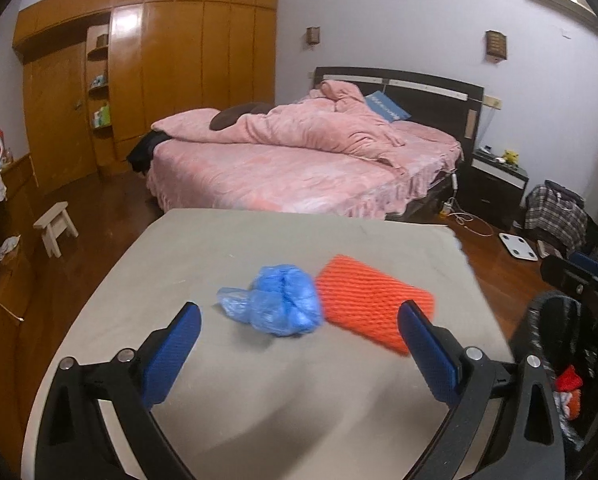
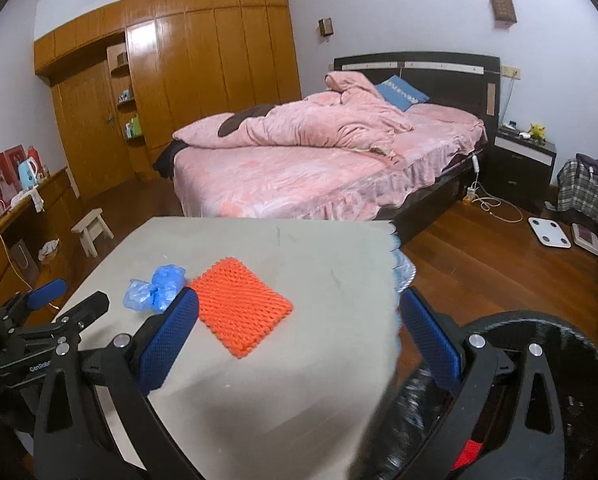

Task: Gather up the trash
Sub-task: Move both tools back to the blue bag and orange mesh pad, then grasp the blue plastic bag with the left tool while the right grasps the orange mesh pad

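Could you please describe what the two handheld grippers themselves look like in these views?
The left gripper and right gripper match: black plastic frames with silver round bolts and two flat blue fingers with a knurled texture. White lettering beginning "GenRobo" marks the left one's body. No cables or sleeves show.

Grey cloth-covered surface [image 1: 259, 400] carries two items: crumpled blue plastic bag [image 1: 277, 306], orange foam net [image 1: 373, 304] touching its right (flat).

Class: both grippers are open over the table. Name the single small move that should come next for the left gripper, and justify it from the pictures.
Probably ease the left gripper forward and down over the blue plastic bag. Its jaws stand open and empty, the bag lies loose between the fingers' line, and the bin waits at the table's right.
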Available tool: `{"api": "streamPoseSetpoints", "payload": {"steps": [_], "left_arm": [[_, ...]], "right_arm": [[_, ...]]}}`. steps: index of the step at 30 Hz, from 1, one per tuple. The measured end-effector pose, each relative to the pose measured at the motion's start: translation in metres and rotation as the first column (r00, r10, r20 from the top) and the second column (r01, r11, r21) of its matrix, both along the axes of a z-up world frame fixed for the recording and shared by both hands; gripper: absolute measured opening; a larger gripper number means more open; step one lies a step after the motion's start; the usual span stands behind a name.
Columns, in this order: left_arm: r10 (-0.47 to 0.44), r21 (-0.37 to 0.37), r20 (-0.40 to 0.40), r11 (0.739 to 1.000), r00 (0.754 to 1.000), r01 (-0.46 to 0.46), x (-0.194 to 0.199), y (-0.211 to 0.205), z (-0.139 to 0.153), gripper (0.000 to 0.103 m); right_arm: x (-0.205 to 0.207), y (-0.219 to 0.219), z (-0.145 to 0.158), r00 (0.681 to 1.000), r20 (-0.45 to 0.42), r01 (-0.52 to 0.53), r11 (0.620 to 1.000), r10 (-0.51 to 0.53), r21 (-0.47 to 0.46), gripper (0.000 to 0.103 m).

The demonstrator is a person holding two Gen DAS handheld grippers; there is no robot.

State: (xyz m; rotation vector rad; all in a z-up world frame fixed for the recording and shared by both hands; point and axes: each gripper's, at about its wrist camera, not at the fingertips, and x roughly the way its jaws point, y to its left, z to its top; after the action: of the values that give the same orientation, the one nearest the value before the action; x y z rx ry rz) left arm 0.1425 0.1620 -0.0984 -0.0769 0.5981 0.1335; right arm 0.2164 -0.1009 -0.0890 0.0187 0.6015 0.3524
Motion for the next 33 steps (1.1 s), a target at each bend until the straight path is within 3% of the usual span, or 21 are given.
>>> {"api": "streamPoseSetpoints", "payload": {"steps": [9,25,30,33], "left_arm": [[0.016,-0.009,-0.076,1.000,0.997,-0.017,0.052,0.020,-0.036,0.097],[0.022,-0.045,-0.191,0.998,0.981,-0.031,0.104,0.034,-0.085,0.095],[-0.028,-0.111,-0.235,0.994,0.972,0.001,0.112,0.042,-0.096,0.060],[-0.030,-0.118,-0.219,0.993,0.975,0.004,0.109,0.043,-0.095,0.052]], "right_arm": [[0.029,0.034,-0.033,0.999,-0.040,-0.007,0.998,0.005,-0.065,0.098],[0.068,0.047,-0.071,0.993,-0.116,-0.015,0.995,0.003,-0.098,0.098],[0.078,0.051,-0.079,0.990,-0.138,-0.022,0.995,0.008,-0.100,0.098],[0.082,0.055,-0.083,0.989,-0.147,-0.026,0.995,0.011,-0.099,0.098]]}}
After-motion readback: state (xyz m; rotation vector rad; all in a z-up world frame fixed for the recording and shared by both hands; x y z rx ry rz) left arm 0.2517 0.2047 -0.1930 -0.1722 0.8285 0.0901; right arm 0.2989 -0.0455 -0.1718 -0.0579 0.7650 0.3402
